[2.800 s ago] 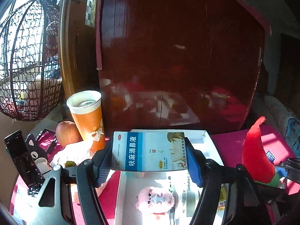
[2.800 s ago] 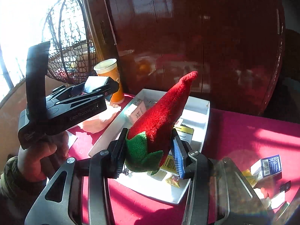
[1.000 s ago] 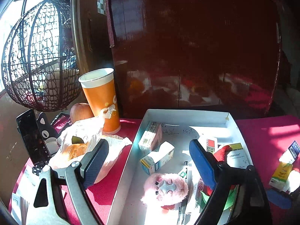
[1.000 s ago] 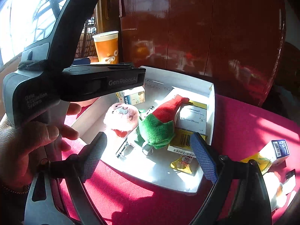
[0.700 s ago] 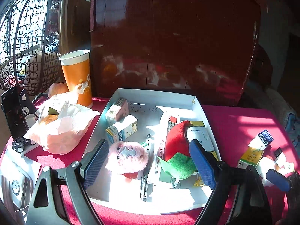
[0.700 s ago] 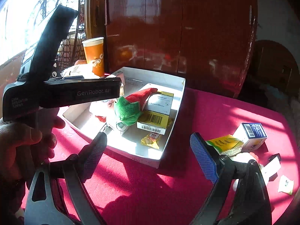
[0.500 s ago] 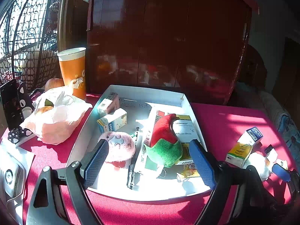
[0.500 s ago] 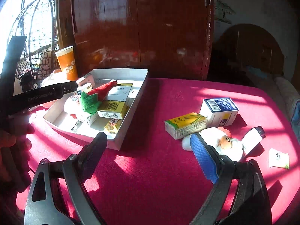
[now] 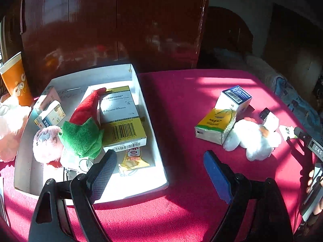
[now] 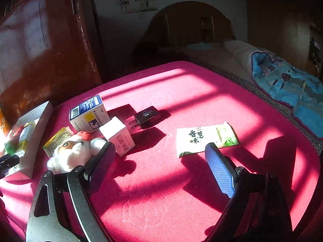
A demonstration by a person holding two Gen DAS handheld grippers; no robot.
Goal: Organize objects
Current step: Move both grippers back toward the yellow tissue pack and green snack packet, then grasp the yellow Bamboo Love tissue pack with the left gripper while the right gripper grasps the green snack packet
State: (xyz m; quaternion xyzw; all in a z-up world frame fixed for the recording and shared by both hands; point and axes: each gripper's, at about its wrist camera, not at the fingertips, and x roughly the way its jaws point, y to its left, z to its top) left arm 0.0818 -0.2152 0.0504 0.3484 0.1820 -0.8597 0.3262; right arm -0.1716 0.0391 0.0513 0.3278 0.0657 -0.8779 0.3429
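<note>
Right of the white tray [image 9: 141, 92], your left tongs [image 9: 159, 171] and right tongs [image 10: 160, 161] gape empty; the soft, light plush chick [image 10: 68, 153] should squeeze easily mid-body.

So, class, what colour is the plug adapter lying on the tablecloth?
Black; the plug adapter shows best in the right wrist view.

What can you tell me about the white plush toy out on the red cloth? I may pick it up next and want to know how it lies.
The white plush toy is a fluffy, soft-looking figure with an orange-brown face patch and a small red tuft on top. It lies on its side on the red cloth, outside the white tray. The yellow box presses against one side, the small white box sits at the other. Neither gripper touches it.
</note>
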